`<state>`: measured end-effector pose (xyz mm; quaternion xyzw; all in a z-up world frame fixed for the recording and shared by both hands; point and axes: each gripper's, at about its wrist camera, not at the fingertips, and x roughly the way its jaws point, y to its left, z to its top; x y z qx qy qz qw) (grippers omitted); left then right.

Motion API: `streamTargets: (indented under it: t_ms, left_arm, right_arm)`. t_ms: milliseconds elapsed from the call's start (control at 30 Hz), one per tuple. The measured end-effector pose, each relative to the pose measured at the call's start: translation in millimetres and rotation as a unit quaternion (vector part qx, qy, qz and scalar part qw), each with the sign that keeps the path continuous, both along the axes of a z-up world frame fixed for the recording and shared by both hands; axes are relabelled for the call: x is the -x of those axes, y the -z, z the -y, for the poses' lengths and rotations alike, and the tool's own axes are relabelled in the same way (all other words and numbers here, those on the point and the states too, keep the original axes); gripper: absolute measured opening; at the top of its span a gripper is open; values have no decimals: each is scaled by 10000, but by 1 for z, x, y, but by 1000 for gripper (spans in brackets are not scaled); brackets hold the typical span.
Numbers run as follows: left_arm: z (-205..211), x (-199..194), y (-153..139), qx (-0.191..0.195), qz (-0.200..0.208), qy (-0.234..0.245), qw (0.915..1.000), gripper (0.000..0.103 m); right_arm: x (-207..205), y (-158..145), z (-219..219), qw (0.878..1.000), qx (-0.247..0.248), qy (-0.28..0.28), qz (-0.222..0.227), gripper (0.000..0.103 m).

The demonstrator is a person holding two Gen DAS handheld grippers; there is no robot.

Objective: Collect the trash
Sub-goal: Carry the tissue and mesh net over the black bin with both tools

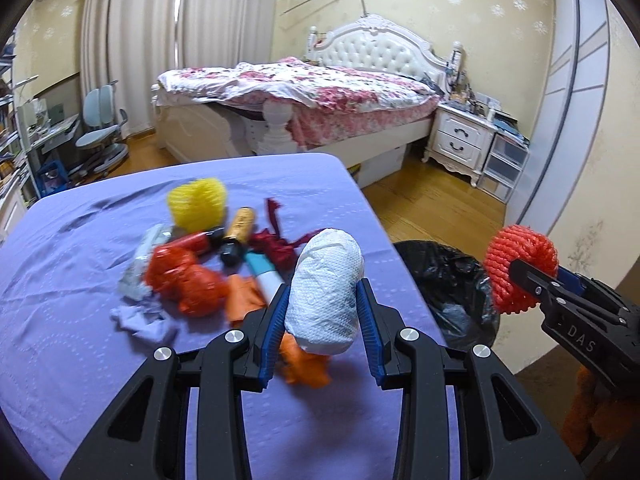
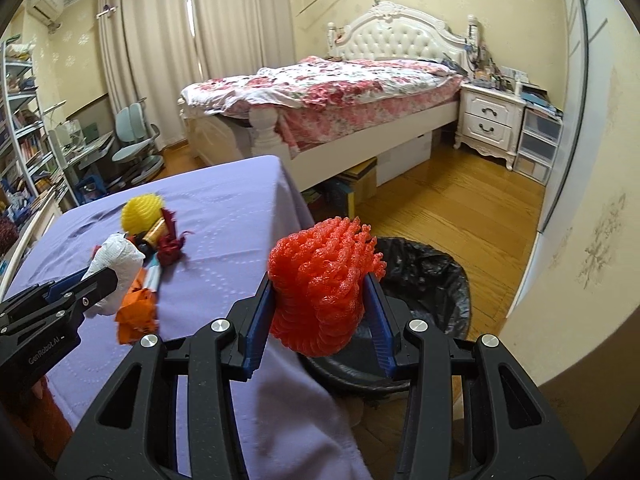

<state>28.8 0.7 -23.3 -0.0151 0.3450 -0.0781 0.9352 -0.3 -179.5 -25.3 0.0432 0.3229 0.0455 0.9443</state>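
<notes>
A purple tablecloth (image 1: 80, 264) covers the table. At its centre a heap of trash (image 1: 192, 276) is piled: a yellow net (image 1: 198, 204), red bags and tubes. At 5 o'clock of the heap, a white paper wad (image 1: 326, 292) is clamped between the pads of the left gripper (image 1: 324, 312). At 3 o'clock, a red foam net (image 2: 320, 292) is gripped by the right gripper (image 2: 320, 320), above the rim of the black-lined bin (image 2: 436, 276) beside the table edge.
</notes>
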Motion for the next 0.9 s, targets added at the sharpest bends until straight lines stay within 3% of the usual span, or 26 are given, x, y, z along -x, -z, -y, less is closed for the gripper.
streamTargets:
  t_ms: [333,900]
  left_arm:
    - [60,-35,13,-115,-136,419,9990,36]
    - [106,-79,37,-408,-447,569,9965,36]
  right_arm:
    - [-26,17,42,9993,-140,308,-170,43]
    - [-62,36,75,9980,-318,397,-363,44]
